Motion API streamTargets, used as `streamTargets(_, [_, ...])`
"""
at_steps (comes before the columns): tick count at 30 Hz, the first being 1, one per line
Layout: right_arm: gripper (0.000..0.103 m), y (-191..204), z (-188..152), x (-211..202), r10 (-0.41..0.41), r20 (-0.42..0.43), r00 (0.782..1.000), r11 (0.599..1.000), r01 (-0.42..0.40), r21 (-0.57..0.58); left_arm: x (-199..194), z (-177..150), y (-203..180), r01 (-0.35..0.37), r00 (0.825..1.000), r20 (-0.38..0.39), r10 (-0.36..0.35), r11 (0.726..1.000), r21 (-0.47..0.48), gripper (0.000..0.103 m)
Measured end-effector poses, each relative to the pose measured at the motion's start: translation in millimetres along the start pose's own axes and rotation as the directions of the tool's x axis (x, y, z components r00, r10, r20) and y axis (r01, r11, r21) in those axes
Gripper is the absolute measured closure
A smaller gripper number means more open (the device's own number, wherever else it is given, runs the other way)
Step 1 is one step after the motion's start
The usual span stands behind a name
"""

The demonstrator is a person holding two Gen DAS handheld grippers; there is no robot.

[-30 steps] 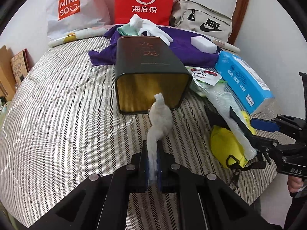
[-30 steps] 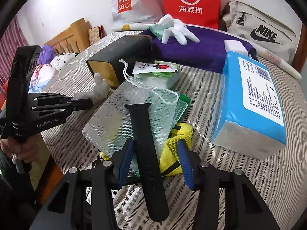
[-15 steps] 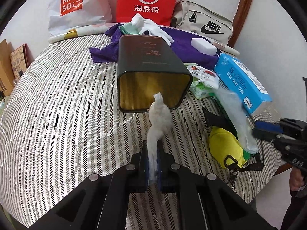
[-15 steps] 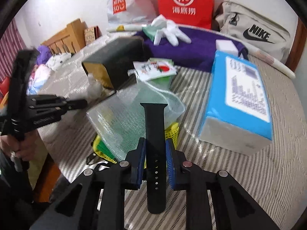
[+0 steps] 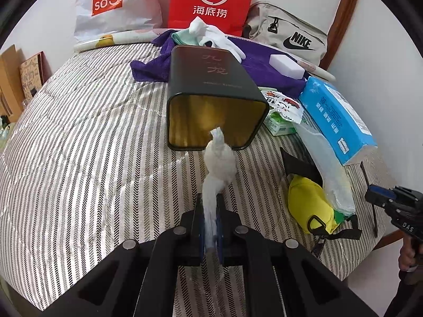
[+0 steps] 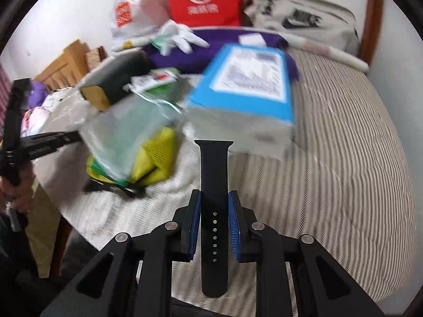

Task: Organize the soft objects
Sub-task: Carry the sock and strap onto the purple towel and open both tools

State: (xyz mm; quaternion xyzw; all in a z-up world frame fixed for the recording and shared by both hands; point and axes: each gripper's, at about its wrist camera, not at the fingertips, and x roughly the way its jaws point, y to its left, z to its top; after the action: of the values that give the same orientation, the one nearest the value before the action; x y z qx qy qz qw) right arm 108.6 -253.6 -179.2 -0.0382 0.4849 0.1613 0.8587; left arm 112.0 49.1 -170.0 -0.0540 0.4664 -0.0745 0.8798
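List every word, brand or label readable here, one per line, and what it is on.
"MINISO": white plastic bag
"Hi" and "海底捞": red bag
"NIKE": beige bag
"DAS": right tool
Gold characters on black tin: too faint to read
Print on blue tissue pack and snack packet: too small
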Motion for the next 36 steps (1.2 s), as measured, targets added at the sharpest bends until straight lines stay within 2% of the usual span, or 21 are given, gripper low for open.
streamTargets(2, [0.082, -5, -4, 7, -0.017, -0.017, 1.000, 1.000, 0.017, 0.006, 0, 0, -1, -0.005, 1.000, 0.002, 0.005, 1.000, -0.002, 0.096])
streamTargets(10, [0.083, -6, -7, 6, -0.001, 0.003, 1.000, 1.000, 0.001, 0.010, -2, -1, 1, 0.008, 1.000, 0.007, -0.008, 1.000, -0.017, 0.097])
streamTargets(20, [0.083, -3, -2, -16, 0.044, 0.045, 0.998, 0.999, -0.044, -0.007, -36, 8, -1, 0.043, 0.998, 0.050, -0.041, 0.998, -0.044, 0.097])
streamTargets(29, [0.083, 0, 27, -48, 0.152, 0.135, 0.979, 0.988, -0.148, -0.038, -61, 42, -6, 0.053, 0.994, 0.096, -0.049, 0.998, -0.041, 0.097])
streamTargets(36, [0.083, -5, 63, -53, 0.156, 0.170, 0.973, 0.988, -0.151, -0.040, -60, 75, -6, 0.056, 0.994, 0.096, -0.050, 0.996, -0.063, 0.097])
